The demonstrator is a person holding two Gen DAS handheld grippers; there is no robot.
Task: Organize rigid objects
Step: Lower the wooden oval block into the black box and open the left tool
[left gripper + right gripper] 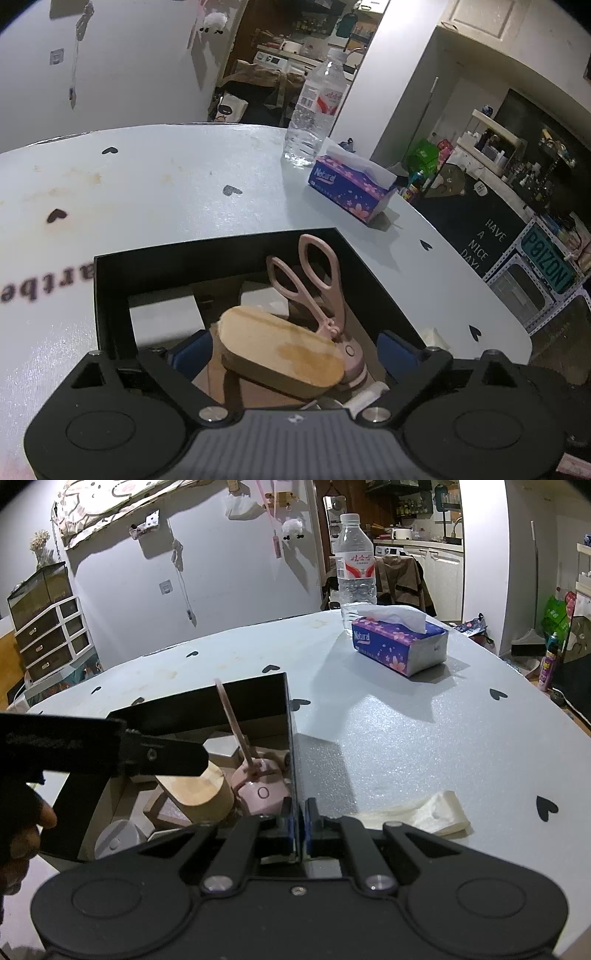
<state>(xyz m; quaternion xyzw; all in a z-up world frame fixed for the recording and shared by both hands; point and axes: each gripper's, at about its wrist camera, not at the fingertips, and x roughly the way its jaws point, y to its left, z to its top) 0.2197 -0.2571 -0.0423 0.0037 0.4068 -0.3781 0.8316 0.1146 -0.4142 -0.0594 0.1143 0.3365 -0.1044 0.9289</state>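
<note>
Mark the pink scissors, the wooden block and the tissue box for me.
pink scissors [319, 269]: left wrist view, on a finger loop.
wooden block [280, 349]: left wrist view, on its flat top face.
tissue box [397, 644]: right wrist view, on its purple side.

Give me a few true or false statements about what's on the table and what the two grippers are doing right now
1. The pink scissors stand inside the black box. True.
2. The right gripper is open and holds nothing. False: it is shut on the box's side wall.
3. The left gripper is open above the box, with a wooden block between its fingers. True.
4. The water bottle lies on its side. False: it stands upright behind the tissue pack.
5. The tissue pack is inside the box. False: it sits out on the table.
</note>
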